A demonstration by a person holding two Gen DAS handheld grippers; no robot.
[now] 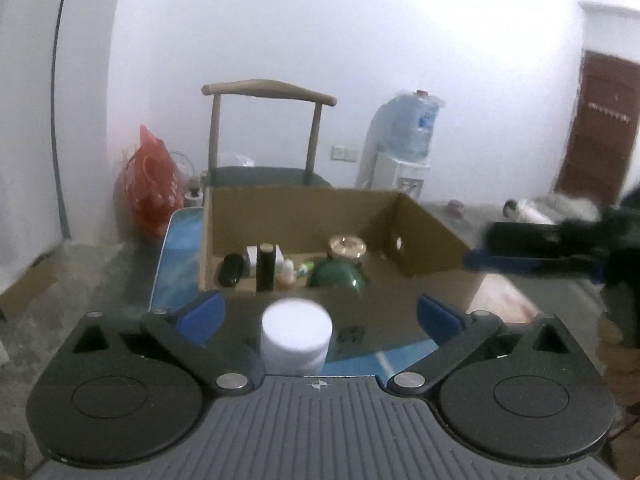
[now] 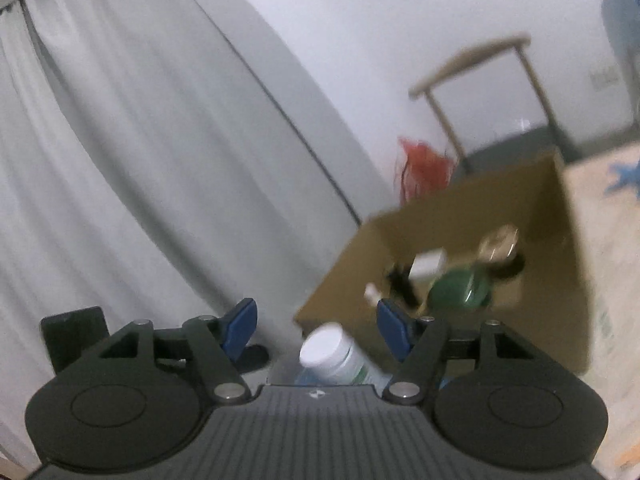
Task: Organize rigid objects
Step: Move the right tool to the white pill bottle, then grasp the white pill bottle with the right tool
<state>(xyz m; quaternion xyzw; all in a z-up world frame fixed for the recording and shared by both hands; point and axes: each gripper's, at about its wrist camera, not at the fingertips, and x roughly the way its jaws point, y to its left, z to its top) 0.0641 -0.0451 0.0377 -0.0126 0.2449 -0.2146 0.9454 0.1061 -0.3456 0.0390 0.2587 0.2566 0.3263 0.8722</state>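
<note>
In the left wrist view my left gripper [image 1: 320, 318] stands wide open. A white cylindrical jar [image 1: 296, 336] sits upright in the gap, clear of both blue pads. Beyond it is an open cardboard box [image 1: 288, 216] holding a green bowl [image 1: 340, 276], a black bottle [image 1: 266, 266] and several small items. My right gripper [image 1: 480, 248] shows as a dark blur by the box's right wall. In the right wrist view the right gripper [image 2: 316, 328] is open. A tilted white-lidded bottle [image 2: 340, 356] lies between its fingers, apart from the left pad. The box [image 2: 460, 220] and bowl [image 2: 460, 290] lie ahead.
A wooden chair [image 1: 268, 92] stands behind the box, with a red bag [image 1: 150, 184] to its left and a water dispenser [image 1: 408, 136] to its right. A blue surface [image 1: 180, 248] lies under the box. A curtain [image 2: 100, 160] hangs at left; a second printed box [image 2: 608, 260] stands at right.
</note>
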